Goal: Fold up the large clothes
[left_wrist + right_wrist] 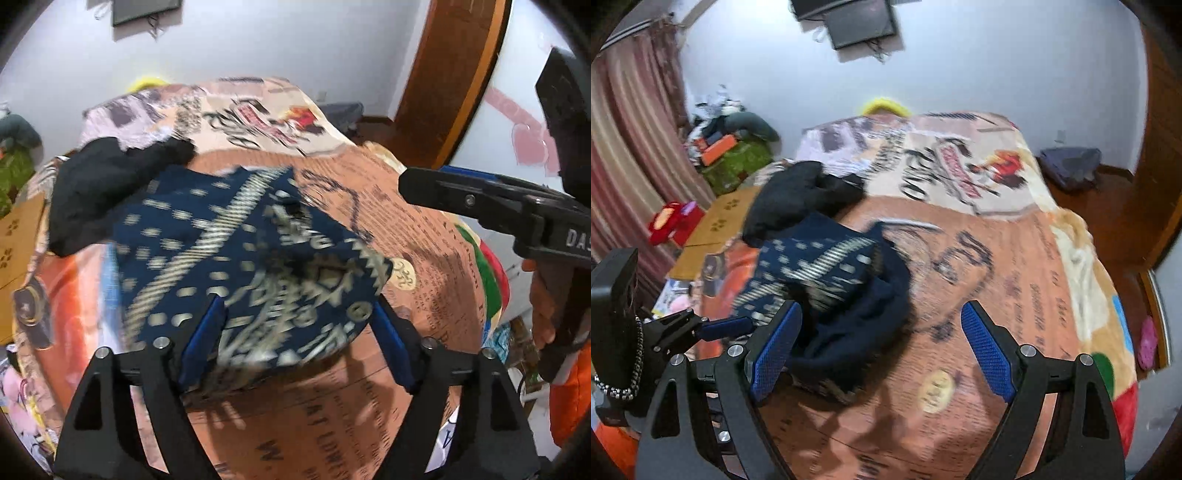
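- Both jaws stand spread and empty: left gripper (295, 343) hangs over the navy garment (236, 258), pads apart and not pressing it; right gripper (882, 354) is likewise wide.
- Garment lies bunched on the bed (1015, 277), a black cloth (798, 195) touching it at 11 o'clock.
- Judged progress: partly gathered, not a neat fold; flattening and squaring remain.
- Long axis seems to run from 11 to 5 o'clock in the left view, though blur makes this uncertain.

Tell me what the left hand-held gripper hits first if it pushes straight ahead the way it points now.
Most likely the navy patterned garment: it fills the gap between the open jaws of the left hand-held gripper and lies on the printed blanket. Depth is blurred, so how near it is I cannot tell.
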The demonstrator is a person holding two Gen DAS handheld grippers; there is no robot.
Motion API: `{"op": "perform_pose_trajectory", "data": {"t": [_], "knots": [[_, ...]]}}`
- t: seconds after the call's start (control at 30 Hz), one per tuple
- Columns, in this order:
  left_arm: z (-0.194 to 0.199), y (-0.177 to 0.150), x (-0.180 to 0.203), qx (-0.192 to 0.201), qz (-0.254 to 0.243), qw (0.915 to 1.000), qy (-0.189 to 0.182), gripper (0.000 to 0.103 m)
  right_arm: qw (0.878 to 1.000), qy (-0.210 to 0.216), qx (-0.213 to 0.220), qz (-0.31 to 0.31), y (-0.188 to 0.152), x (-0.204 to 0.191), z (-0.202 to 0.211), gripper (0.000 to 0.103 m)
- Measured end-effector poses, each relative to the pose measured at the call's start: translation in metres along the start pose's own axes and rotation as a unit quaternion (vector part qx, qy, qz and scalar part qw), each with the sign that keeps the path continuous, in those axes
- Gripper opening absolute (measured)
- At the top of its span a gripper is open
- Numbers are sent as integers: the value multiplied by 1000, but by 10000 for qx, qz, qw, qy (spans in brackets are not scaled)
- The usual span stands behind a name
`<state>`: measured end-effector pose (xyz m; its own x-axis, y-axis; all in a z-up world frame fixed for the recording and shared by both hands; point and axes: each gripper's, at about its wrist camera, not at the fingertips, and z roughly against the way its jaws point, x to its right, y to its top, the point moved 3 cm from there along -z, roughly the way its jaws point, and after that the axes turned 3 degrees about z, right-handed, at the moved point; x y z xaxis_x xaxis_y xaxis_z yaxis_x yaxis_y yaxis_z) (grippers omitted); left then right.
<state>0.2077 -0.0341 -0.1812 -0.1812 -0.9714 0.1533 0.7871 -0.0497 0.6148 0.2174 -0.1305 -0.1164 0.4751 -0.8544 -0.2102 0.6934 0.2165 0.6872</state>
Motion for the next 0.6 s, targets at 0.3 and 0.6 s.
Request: {"op": "perform_pose_trajectory", "data": {"t": [0.3, 0.6], "knots": [[24, 3, -97, 267, 877, 9939, 614, 87, 9976, 598, -266, 229, 8, -51, -44, 86], [-19, -45, -107, -392, 778, 9936, 716, 91, 9915, 99, -1294, -66, -50, -5, -82, 86]]}}
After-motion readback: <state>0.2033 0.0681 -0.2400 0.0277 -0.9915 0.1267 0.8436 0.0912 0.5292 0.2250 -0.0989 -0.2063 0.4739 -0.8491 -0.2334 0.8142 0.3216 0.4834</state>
